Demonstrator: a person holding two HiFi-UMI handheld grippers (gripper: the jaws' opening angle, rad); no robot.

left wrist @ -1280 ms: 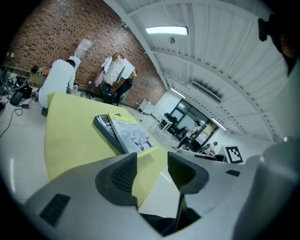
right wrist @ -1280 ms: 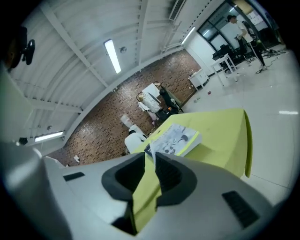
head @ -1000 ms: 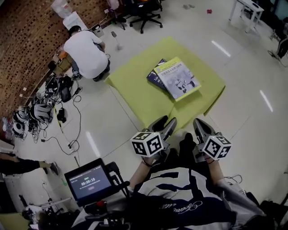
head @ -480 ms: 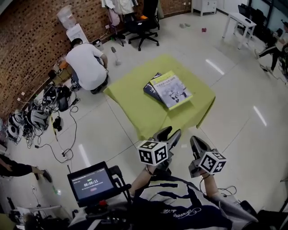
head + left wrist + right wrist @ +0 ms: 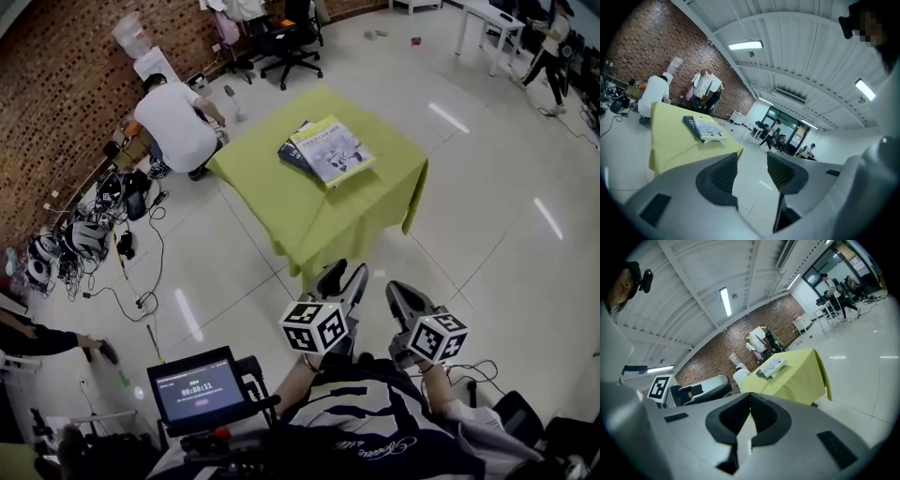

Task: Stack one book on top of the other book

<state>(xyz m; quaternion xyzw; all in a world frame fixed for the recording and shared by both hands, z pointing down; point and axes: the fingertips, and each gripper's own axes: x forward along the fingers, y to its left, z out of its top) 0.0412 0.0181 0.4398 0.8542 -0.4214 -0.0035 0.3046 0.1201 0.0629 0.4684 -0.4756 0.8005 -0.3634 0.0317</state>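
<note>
the yellow-covered book [image 5: 332, 150] lies on top of the dark book [image 5: 287, 153], whose edge sticks out on the left and far sides. both sit on the green-draped table [image 5: 319, 220], well ahead of both tongs with bare floor between. the stack looks already made, so the task seems done or nearly so. the left gripper [image 5: 343, 278] holds its jaws apart with nothing between them, only floor and table beyond. the right gripper [image 5: 401, 292] has its pads pressed together on nothing. from the tongs the stack sits almost straight ahead of the left gripper and ahead-left of the right one, so the left hand is the nearer, though only slightly. the top book's long axis runs on a diagonal, its far end to the left and its near end to the right. any straightening would mean crossing that gap first and meeting the near right corner before the rest.
</note>
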